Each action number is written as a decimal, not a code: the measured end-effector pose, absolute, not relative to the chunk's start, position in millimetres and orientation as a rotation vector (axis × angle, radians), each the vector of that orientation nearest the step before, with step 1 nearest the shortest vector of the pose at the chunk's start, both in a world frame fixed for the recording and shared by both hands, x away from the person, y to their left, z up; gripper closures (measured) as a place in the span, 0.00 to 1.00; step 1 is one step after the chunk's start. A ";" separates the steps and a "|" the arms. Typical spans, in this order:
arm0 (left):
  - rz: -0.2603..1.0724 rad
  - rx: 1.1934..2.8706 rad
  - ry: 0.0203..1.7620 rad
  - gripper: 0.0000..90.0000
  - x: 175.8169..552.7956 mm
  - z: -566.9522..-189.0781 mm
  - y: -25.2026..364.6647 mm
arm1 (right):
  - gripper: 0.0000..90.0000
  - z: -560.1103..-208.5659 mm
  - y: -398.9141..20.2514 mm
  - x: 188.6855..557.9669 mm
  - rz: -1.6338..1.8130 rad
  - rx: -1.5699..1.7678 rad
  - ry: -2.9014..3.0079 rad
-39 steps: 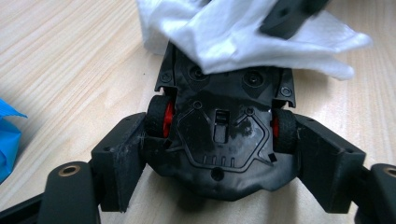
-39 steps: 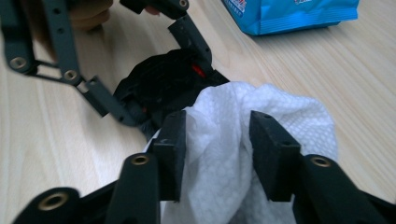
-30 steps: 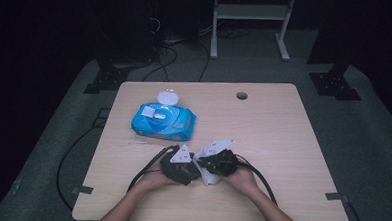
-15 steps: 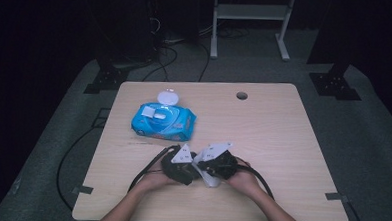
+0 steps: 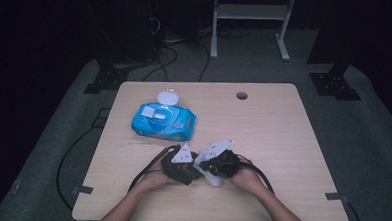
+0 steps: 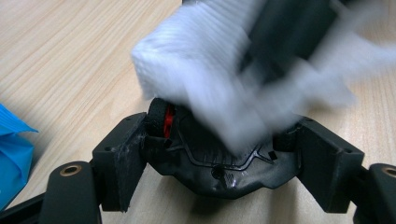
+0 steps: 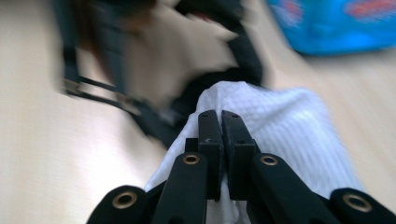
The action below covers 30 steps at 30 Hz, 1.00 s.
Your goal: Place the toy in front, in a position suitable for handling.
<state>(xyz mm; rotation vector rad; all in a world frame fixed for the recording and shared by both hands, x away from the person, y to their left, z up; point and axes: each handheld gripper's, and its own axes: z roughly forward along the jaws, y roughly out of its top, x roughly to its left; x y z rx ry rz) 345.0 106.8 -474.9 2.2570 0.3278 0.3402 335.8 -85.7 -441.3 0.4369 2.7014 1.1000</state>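
Wooden table (image 5: 282,144) | left gripper (image 6: 224,154) clamps black mouse (image 6: 219,161) near front edge | right gripper (image 7: 220,123) pinches white wipe (image 7: 280,121) on it | advice: rub firmly, keep mouse steady | wipes pack (image 5: 163,121) behind

Bare forearms, no sleeves, and each hand carries a black gripper (image 5: 194,168) with brass-ringed pivot holes, a grey three-cornered plate (image 5: 183,154) on top and a black cable (image 5: 149,167) trailing behind.
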 end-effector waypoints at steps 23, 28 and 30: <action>0.344 2.256 0.337 0.26 344.8 -474.6 107.7 | 0.96 -443.2 -71.5 354.6 1.154 0.559 2.648; 0.350 2.256 0.333 0.26 344.8 -474.6 106.5 | 0.97 -440.4 -87.8 359.4 1.116 0.668 2.613; 0.346 2.254 0.337 0.26 344.1 -474.9 105.5 | 0.97 -440.7 -79.0 357.5 1.141 0.662 2.622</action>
